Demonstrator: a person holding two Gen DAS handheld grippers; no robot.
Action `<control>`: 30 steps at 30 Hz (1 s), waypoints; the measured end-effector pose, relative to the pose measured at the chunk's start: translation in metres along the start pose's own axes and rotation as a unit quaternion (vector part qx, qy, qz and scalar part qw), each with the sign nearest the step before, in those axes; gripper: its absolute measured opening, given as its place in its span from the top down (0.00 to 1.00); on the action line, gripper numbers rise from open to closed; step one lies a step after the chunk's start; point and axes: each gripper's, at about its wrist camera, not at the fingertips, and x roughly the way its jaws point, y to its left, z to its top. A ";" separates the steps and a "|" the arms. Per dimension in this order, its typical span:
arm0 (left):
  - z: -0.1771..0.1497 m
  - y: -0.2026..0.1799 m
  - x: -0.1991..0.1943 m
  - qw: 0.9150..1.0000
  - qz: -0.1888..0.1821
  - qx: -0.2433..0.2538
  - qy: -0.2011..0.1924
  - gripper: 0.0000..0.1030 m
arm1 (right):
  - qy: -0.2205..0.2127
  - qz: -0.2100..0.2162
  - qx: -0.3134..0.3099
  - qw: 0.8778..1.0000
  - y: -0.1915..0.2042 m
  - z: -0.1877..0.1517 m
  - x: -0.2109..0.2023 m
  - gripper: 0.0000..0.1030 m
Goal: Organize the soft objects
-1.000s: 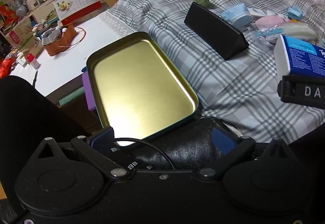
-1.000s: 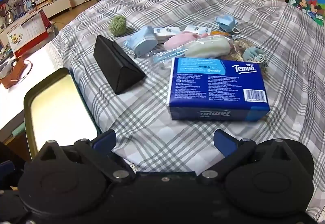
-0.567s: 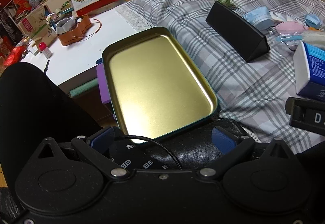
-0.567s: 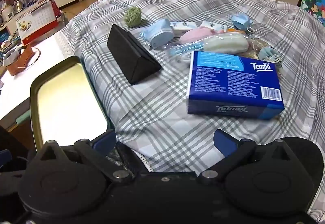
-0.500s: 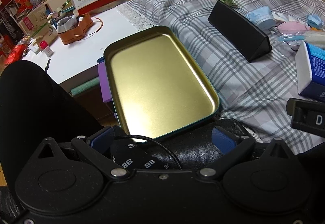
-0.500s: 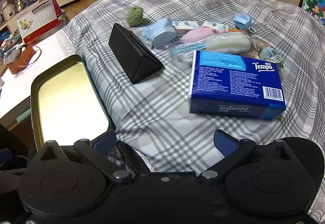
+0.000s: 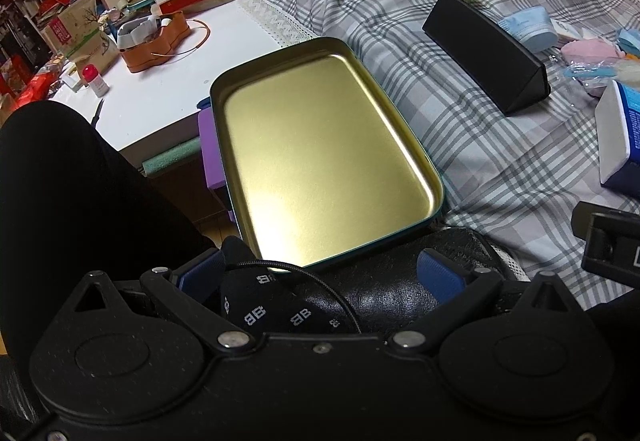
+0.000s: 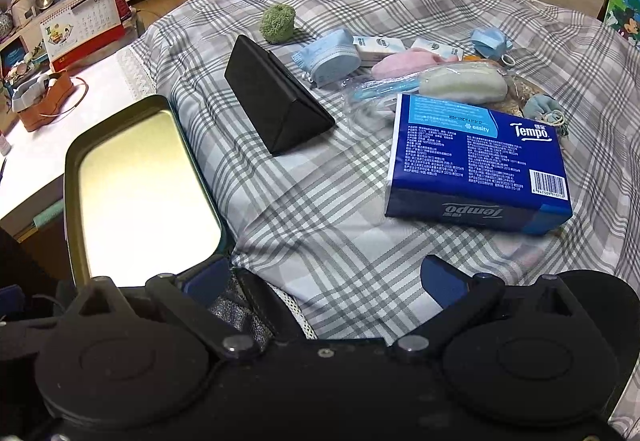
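Both grippers, left (image 7: 320, 273) and right (image 8: 324, 277), have jaws spread and hold nothing. The tissue pack (image 8: 478, 157) lies on the plaid cloth (image 8: 320, 209), ahead and right of the right gripper, which is nearer. Its long axis runs crosswise. The tray (image 7: 320, 153) sits left, empty.
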 end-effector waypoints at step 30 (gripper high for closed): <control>-0.001 0.000 0.010 1.000 -0.010 -0.013 0.012 0.04 | 0.011 0.005 -0.008 1.000 0.003 -0.001 0.004 0.01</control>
